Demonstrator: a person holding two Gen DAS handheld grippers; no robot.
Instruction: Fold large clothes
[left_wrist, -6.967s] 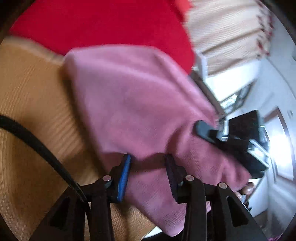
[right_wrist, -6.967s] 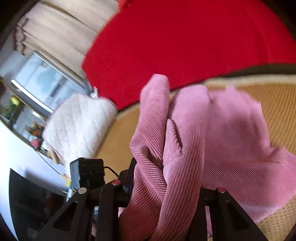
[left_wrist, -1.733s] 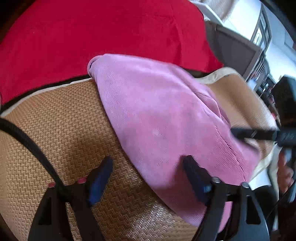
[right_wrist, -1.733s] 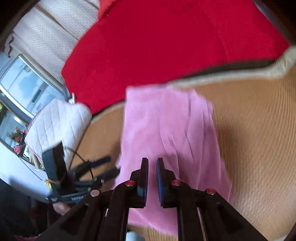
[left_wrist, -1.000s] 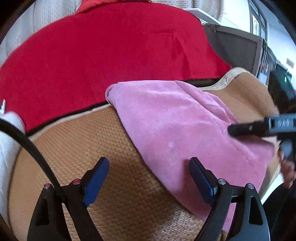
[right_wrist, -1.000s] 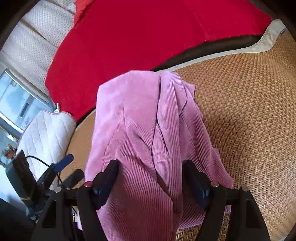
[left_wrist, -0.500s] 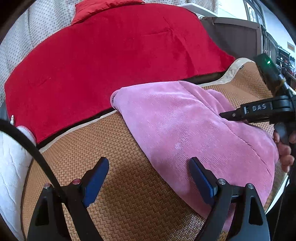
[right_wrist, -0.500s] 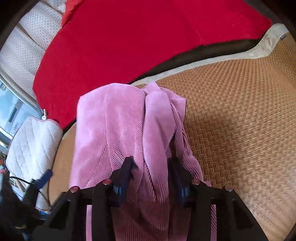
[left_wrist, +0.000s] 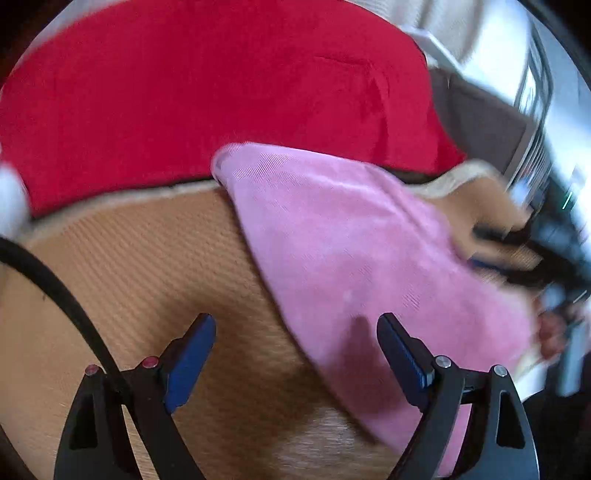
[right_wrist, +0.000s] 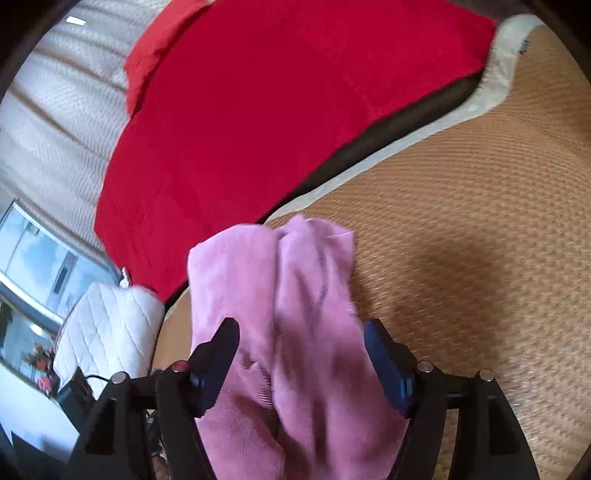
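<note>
A folded pink corduroy garment (left_wrist: 343, 251) lies on a woven tan mat (left_wrist: 140, 273). My left gripper (left_wrist: 295, 350) is open, its right finger over the garment's near edge and its left finger over bare mat. In the right wrist view the garment (right_wrist: 280, 295) lies as a long bundle with folds on top. My right gripper (right_wrist: 301, 354) is open and straddles the bundle's near end, one finger on each side. The right gripper also shows blurred at the far right of the left wrist view (left_wrist: 524, 258).
A red blanket (left_wrist: 207, 92) covers the surface beyond the mat and also shows in the right wrist view (right_wrist: 280, 103). A white quilted cushion (right_wrist: 107, 332) lies left of the mat. A window (right_wrist: 33, 258) and curtains are at the far left.
My right gripper has opened wider around the bundle's near end. My left gripper has stayed open and shifted a little closer to the garment. The garment has stayed on the mat.
</note>
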